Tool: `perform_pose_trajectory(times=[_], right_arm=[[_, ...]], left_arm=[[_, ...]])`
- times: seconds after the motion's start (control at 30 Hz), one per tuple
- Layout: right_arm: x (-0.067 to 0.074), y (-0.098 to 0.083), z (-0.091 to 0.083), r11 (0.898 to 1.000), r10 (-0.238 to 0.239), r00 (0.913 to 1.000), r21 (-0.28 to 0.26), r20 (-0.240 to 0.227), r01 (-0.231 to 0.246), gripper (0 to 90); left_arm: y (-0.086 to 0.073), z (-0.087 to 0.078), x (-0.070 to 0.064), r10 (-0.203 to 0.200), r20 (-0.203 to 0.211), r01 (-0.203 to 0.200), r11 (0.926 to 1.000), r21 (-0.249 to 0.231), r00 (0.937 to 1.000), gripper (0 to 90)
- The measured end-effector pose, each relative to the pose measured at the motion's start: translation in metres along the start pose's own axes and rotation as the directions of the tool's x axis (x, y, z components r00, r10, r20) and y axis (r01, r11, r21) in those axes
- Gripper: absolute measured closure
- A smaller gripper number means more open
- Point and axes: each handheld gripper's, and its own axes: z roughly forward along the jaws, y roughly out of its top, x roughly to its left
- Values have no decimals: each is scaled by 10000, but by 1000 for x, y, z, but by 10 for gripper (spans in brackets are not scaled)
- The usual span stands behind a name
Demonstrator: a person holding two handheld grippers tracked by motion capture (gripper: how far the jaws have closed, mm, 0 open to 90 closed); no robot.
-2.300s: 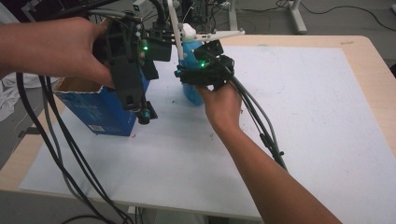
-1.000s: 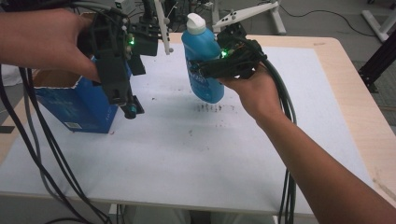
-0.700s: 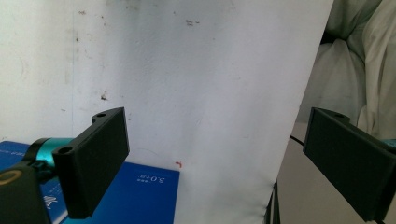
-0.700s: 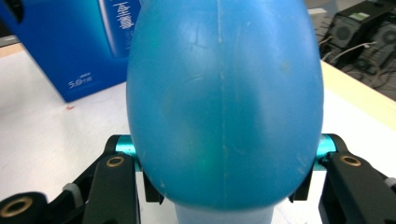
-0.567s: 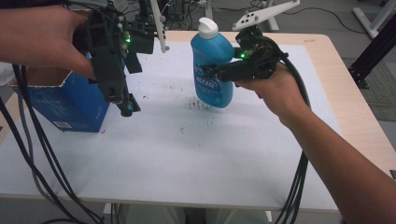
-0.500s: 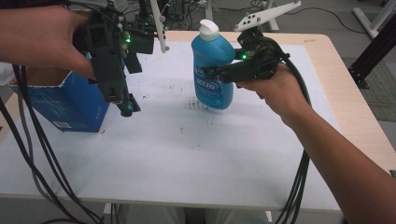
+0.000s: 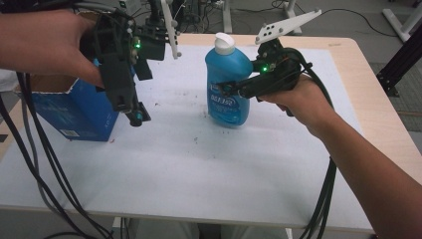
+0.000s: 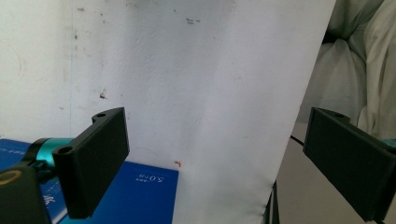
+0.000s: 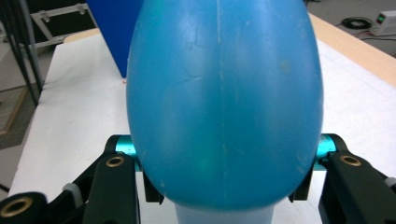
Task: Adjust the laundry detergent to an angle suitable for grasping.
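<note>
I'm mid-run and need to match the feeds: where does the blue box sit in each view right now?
High view: the blue box stands at the table's left edge, behind the left gripper.
Left gripper view: its top face lies at bottom left, by the left jaw.
Right gripper view: a corner shows top left, behind the blue bottle.
Shared landmark: the white table cover.

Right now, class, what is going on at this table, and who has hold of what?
A person works with a gripper in each hand. The right gripper is clamped on a blue dish-soap bottle with a white cap, held upright on the white table cover. The left gripper hangs open and empty beside an open blue cardboard box at the table's left edge.
</note>
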Motion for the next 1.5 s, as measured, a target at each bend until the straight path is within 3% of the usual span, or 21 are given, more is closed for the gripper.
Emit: perform_pose_trajectory(times=[0.33,0.4,0.67,1.5], right_arm=[[-1,-4,6,9994,-342,9974,53,-636,346,445],[0,-5,8,9980,-622,9945,97,-846,632,445],[-1,-9,13,9961,-869,9857,28,-1447,882,445],[-2,-14,19,9934,-1134,9729,-67,-2016,1144,445]], left_arm=[[-2,3,2,-69,74,68,10000,34,9999,70],[-2,4,2,-51,73,51,10000,64,10000,70],[-2,5,4,-103,92,103,9999,48,9999,70],[-3,6,5,-178,134,177,9998,86,9998,70]])
